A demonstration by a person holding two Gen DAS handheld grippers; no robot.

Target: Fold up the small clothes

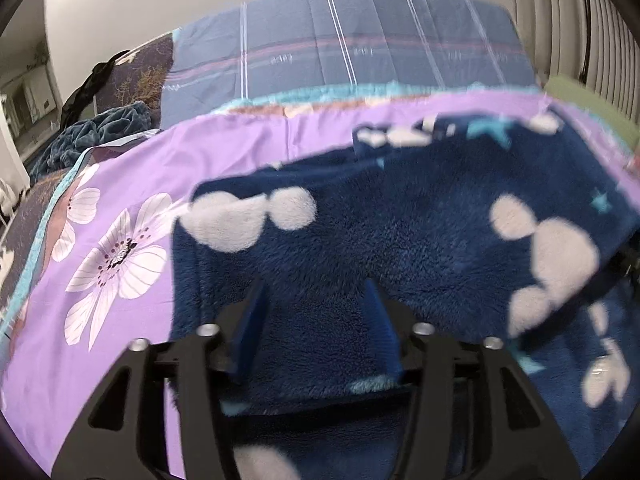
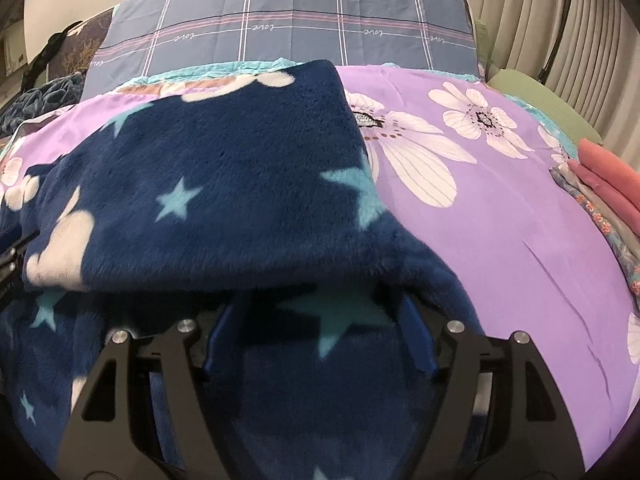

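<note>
Navy fleece garment with white blobs and teal stars lay doubled over on purple flowered bedsheet, top layer draped across lower one. Sat well left of stacked folded clothes, coral on top. Left gripper stood parted over plush, fabric between jaws yet unpinched; right gripper gaped wide under the fold's lip. Risked slippery pile sliding, fold springing open, or snagging on withdrawing fingers.

A purple flowered bedsheet lies before a blue plaid quilt and pleated curtains.
</note>
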